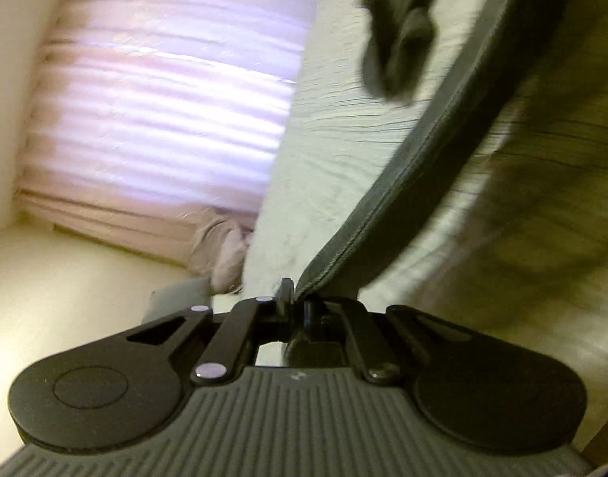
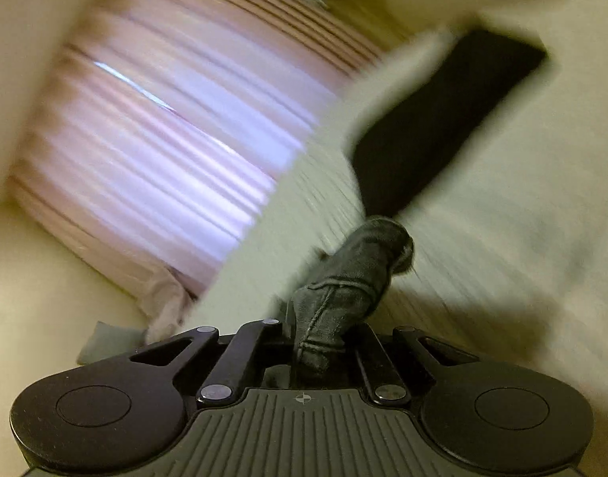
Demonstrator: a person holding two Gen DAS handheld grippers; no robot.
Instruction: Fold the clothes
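The left gripper (image 1: 298, 298) has its jaws pinched tight on the stitched hem of a dark grey garment (image 1: 423, 151). From that grip the cloth runs up and away to the right as a taut band, lifted clear of the pale bed (image 1: 335, 127), with a bunched lump of the same fabric hanging at its far end. In the right wrist view, the right gripper (image 2: 323, 342) is likewise clamped down, its jaws closed on a rumpled, seamed fold of the dark grey garment (image 2: 351, 274) that stands up just ahead of the fingers. Beyond that fold a flat black strip of cloth (image 2: 443, 119) stretches away to the far right over the bed (image 2: 502, 238); blur leaves it unclear whether it is part of the same piece. On the left in both views hangs a pleated pink curtain (image 1: 164, 99), lit pale from behind, its hem bunched where it meets the near left edge of the bed. Both views are smeared by motion.
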